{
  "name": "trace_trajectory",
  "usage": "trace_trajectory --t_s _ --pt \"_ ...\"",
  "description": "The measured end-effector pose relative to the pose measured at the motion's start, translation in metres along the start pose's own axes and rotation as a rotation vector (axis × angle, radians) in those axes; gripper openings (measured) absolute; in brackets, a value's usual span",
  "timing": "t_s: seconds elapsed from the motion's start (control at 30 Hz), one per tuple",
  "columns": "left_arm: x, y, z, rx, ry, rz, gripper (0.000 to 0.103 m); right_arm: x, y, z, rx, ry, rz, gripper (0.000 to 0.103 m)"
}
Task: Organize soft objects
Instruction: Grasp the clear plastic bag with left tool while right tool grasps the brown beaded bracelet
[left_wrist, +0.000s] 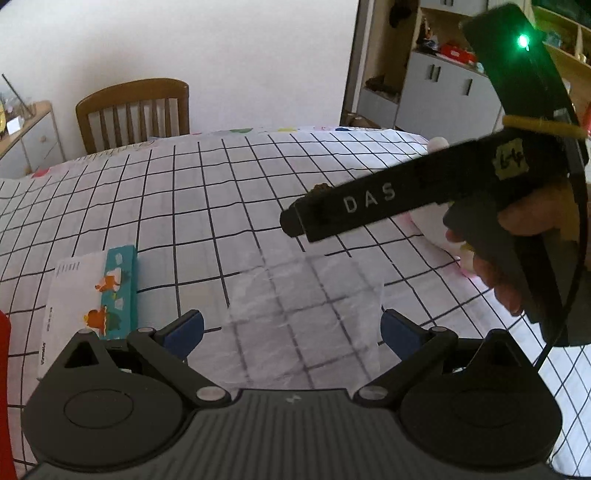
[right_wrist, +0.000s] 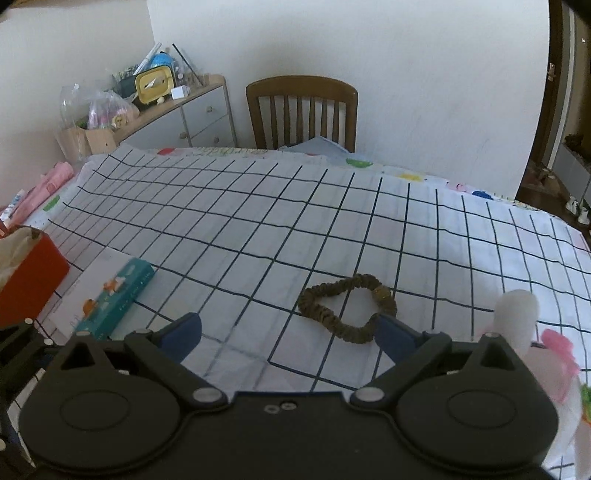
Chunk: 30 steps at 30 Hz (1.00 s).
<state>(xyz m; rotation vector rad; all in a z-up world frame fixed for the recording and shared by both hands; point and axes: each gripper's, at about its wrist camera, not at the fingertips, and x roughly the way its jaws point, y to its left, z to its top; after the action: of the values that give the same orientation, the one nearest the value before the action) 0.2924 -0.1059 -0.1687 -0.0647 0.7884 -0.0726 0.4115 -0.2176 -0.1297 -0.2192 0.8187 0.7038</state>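
Note:
An olive-brown scrunchie lies flat on the checked tablecloth. My right gripper stands open just short of it, its right fingertip at the scrunchie's near edge. A white and pink plush toy sits at the right. A thin translucent sheet lies flat on the cloth, in front of my left gripper, which is open and holds nothing. In the left wrist view the right gripper crosses from the right, held by a hand, hiding most of the plush toy.
A teal picture box on white paper lies at the left, beside a red box with a white liner. A wooden chair stands at the far edge. A cluttered dresser is at back left; shelving at right.

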Motion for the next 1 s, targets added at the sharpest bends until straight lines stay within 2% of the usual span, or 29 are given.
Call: trace_trajectory --t_s 0.13,0.2,0.27,0.33,0.47,0.5,0.57,0.67,0.73,0.8,0.87,0.93,0.97,1.0 --pt "0.009 -0.002 0.001 0.022 0.02 0.038 0.102 0.009 0.0 0.001 -0.033 0.013 -0.006 0.093" --pt "0.015 -0.002 0.0 0.022 0.036 0.032 0.101 0.014 0.0 0.001 -0.05 0.019 -0.007 0.091" --pt "0.02 -0.004 -0.001 0.031 0.049 0.023 0.096 0.018 -0.001 0.001 -0.054 0.021 -0.011 0.09" --pt "0.024 -0.006 -0.002 0.035 0.067 0.007 0.084 0.022 -0.004 0.0 -0.049 0.028 -0.01 0.088" --pt "0.029 -0.008 -0.004 0.043 0.09 -0.003 0.077 0.029 -0.008 -0.001 -0.048 0.041 -0.006 0.082" --pt "0.029 -0.009 -0.004 0.057 0.088 0.001 0.072 0.03 -0.008 -0.002 -0.05 0.043 -0.003 0.081" --pt "0.029 -0.012 -0.004 0.082 0.085 0.006 0.057 0.032 -0.008 -0.003 -0.06 0.044 -0.006 0.081" --pt "0.032 -0.016 -0.002 0.111 0.084 0.027 0.045 0.033 -0.007 -0.004 -0.084 0.039 -0.012 0.076" --pt "0.034 -0.016 0.001 0.117 0.081 0.031 0.033 0.034 -0.004 -0.004 -0.117 0.038 -0.03 0.07" --pt "0.036 -0.011 0.004 0.117 0.08 0.033 0.031 0.036 -0.001 -0.005 -0.149 0.042 -0.05 0.062" --pt "0.039 -0.007 0.008 0.111 0.077 0.038 0.017 0.037 0.001 -0.005 -0.178 0.042 -0.071 0.055" --pt "0.039 0.0 0.012 0.079 0.08 0.042 0.014 0.037 0.002 -0.006 -0.194 0.039 -0.086 0.042" --pt "0.036 0.003 0.012 0.063 0.077 0.045 0.014 0.037 0.001 -0.005 -0.192 0.038 -0.088 0.031" --pt "0.035 0.005 0.013 0.053 0.08 0.043 0.014 0.036 0.0 -0.005 -0.184 0.041 -0.085 0.025"
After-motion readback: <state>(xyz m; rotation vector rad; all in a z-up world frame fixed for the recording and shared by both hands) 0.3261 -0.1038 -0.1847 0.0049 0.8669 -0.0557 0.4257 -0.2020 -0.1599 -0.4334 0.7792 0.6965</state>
